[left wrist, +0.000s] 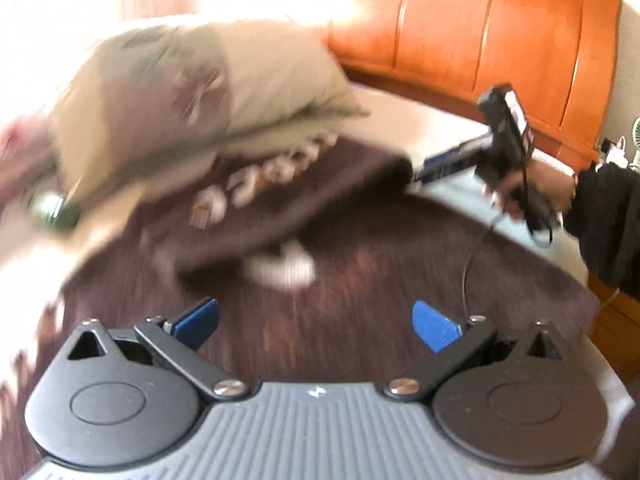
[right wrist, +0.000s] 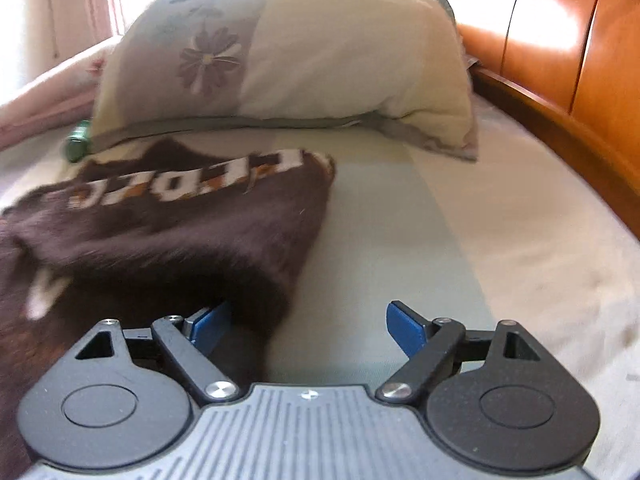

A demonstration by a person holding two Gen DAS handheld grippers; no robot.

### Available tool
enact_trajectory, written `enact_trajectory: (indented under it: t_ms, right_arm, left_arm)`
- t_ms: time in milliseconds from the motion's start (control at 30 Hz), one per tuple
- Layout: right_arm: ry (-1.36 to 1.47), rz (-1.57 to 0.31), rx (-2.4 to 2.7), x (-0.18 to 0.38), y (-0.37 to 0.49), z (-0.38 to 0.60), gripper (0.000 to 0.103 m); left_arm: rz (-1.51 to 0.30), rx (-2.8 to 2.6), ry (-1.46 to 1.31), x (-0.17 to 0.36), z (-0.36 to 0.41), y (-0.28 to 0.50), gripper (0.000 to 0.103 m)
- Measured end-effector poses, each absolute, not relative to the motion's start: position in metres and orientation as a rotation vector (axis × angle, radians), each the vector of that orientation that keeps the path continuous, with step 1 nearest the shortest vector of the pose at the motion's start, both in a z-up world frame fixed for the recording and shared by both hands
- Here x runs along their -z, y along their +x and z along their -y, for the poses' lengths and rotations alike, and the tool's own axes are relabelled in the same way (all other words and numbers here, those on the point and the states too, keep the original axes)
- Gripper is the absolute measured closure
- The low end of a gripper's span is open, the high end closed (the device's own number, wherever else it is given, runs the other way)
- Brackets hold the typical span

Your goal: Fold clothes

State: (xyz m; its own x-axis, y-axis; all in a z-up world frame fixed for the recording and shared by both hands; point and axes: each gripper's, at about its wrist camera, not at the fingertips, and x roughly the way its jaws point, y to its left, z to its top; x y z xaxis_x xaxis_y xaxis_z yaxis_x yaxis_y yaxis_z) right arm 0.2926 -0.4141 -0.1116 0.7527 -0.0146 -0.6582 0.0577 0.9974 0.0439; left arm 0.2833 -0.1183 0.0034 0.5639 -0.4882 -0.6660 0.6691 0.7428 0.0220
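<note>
A dark brown garment [right wrist: 168, 232] with pale lettering lies on the bed [right wrist: 460, 240], just in front of the flowered pillow [right wrist: 304, 64], one part folded over the rest. The right gripper [right wrist: 316, 328] stands with its jaws spread wide; the garment's edge lies against its left finger, unpinched. The left gripper [left wrist: 316, 324] hangs above the brown cloth, fingers wide apart and holding nothing. A small green object [right wrist: 78, 142] sits beside the pillow's left corner. The wooden headboard [right wrist: 560, 48] runs along the pillow's right. No container shows.
</note>
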Motion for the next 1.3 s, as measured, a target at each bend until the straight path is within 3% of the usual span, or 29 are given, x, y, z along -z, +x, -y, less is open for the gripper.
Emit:
enact_trajectory:
  t_ms: [133, 267, 333, 433, 500, 600, 700, 833, 933, 1000, 1133, 1300]
  right_arm:
    - [0.051, -0.734, 0.046, 0.117, 0.302, 0.418, 0.015]
    - [0.011, -0.75, 0.071, 0.127, 0.296, 0.423, 0.014]
    - [-0.015, -0.751, 0.075, 0.128, 0.294, 0.423, 0.014]
    - [-0.078, -0.756, 0.05, 0.117, 0.289, 0.416, 0.017]
    - [-0.077, -0.763, 0.008, 0.105, 0.282, 0.418, 0.042]
    - [-0.046, -0.737, -0.046, 0.083, 0.275, 0.42, 0.064]
    - [-0.009, -0.678, -0.112, 0.06, 0.283, 0.415, 0.076]
    - [0.038, -0.683, -0.122, 0.06, 0.314, 0.405, 0.076]
    - [0.009, -0.812, -0.097, 0.1, 0.329, 0.399, 0.076]
    - [-0.002, -0.736, -0.077, 0.118, 0.319, 0.398, 0.075]
    - [0.033, -0.733, -0.049, 0.114, 0.321, 0.397, 0.073]
    - [0.132, -0.728, -0.089, 0.086, 0.32, 0.419, 0.074]
  left_arm:
    - [-0.628, 0.756, 0.333, 0.007, 0.16, 0.355, 0.001]
    - [-0.738, 0.762, 0.276, 0.06, 0.178, 0.419, 0.001]
    - [-0.811, 0.705, 0.288, 0.093, 0.175, 0.439, 0.001]
    - [-0.752, 0.739, 0.275, 0.099, 0.159, 0.431, 0.001]
    - [-0.756, 0.743, 0.303, 0.098, 0.155, 0.426, 0.001]
    - [-0.769, 0.754, 0.301, 0.096, 0.15, 0.426, 0.001]
    - [-0.772, 0.759, 0.291, 0.097, 0.147, 0.426, 0.001]
    - [-0.771, 0.754, 0.297, 0.096, 0.144, 0.428, 0.001]
    - [-0.782, 0.751, 0.289, 0.093, 0.14, 0.428, 0.001]
    - [-0.787, 0.751, 0.205, 0.081, 0.14, 0.431, 0.001]
    - [-0.742, 0.835, 0.037, 0.062, 0.157, 0.435, 0.001]
    - [-0.845, 0.816, 0.208, 0.093, 0.194, 0.434, 0.001]
